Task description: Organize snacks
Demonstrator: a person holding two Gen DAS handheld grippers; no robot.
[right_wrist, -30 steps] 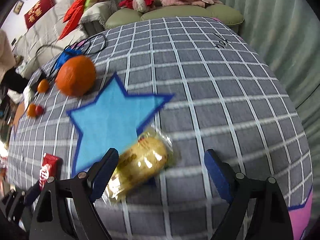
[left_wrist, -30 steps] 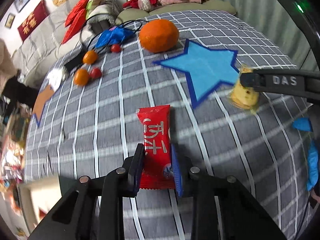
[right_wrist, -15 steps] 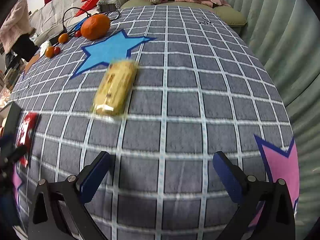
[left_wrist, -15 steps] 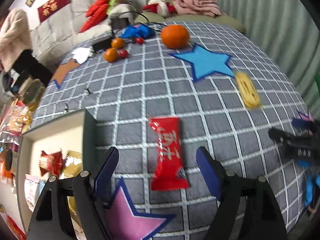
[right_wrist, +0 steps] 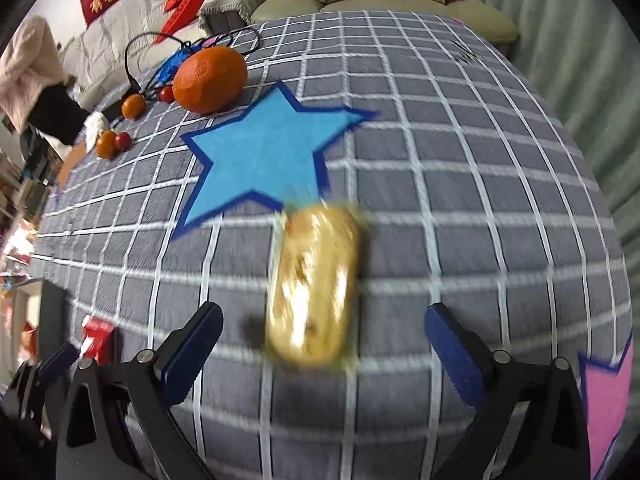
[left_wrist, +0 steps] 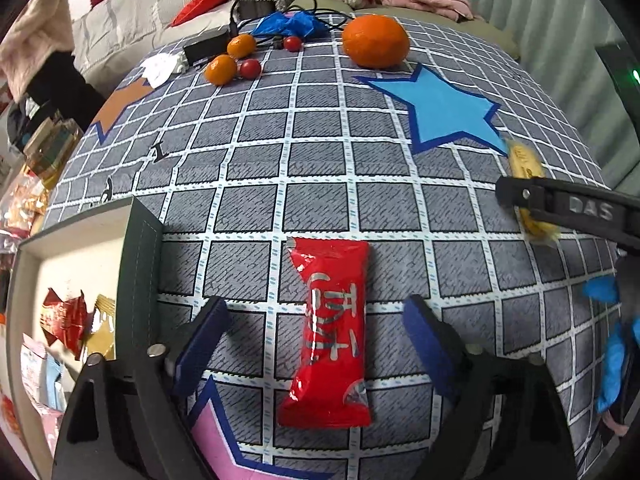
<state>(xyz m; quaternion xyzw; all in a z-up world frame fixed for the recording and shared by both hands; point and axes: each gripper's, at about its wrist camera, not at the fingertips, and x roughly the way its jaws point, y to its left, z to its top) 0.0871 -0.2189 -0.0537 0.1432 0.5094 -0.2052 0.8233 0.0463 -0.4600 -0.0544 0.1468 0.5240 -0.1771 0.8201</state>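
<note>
several wrapped snacks are already sitting in the box (left_wrist: 140, 264), while each wide-open, empty tool is straddling one left on the table: left tool (left_wrist: 316, 344) the red packet (left_wrist: 330, 332), right tool (right_wrist: 324, 344) the yellow one (right_wrist: 314, 284).

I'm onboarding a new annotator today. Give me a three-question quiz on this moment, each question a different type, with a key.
1. True or false: the left gripper is shut on the red packet.
2. Which snack lies between the right gripper's fingers? A) red packet B) yellow packet C) orange
3. Fill in: the yellow packet's far end lies near a point of the blue ____.

Key: 1. False: its fingers stand open on either side of the packet. 2. B. 3. star.
</note>
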